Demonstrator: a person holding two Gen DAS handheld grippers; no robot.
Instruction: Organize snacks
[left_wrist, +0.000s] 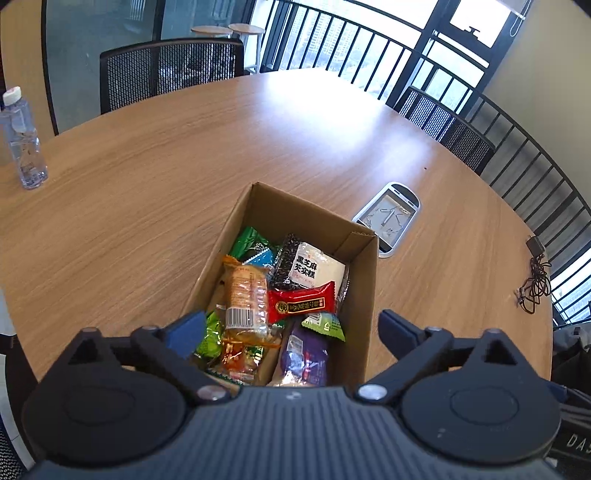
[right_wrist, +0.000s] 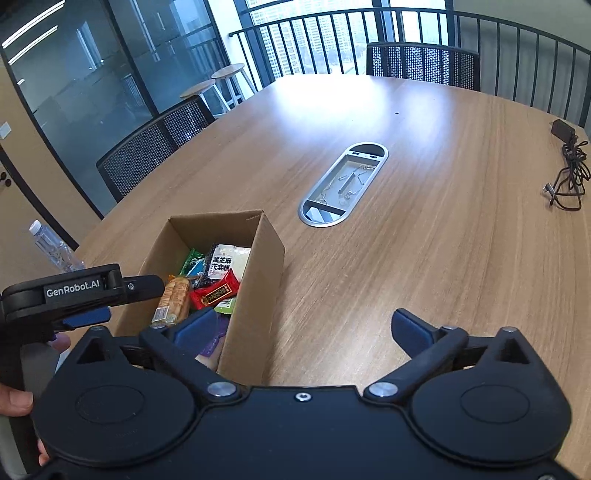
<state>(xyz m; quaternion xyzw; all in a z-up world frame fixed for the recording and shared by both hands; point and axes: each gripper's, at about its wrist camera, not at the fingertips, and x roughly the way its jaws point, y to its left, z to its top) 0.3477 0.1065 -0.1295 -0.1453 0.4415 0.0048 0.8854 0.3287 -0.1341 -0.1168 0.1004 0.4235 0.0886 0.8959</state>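
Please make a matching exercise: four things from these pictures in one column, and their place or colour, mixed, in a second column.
Things:
1. red snack packet
2. water bottle
3. black cable
4. cardboard box

Descriptions:
A. at the table's far left edge, upright
B. open, full of snacks
C. coiled near the table's right edge
D. inside the box, on top

Pairs: 1-D, 2-A, 3-C, 4-B

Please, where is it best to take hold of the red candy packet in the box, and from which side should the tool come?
Probably from above, gripping the red candy packet across its flat middle, one finger on each long edge. It lies on top of the other snacks, and the walls of the cardboard box block any sideways approach. The left tool, open and above the box, seems best placed.
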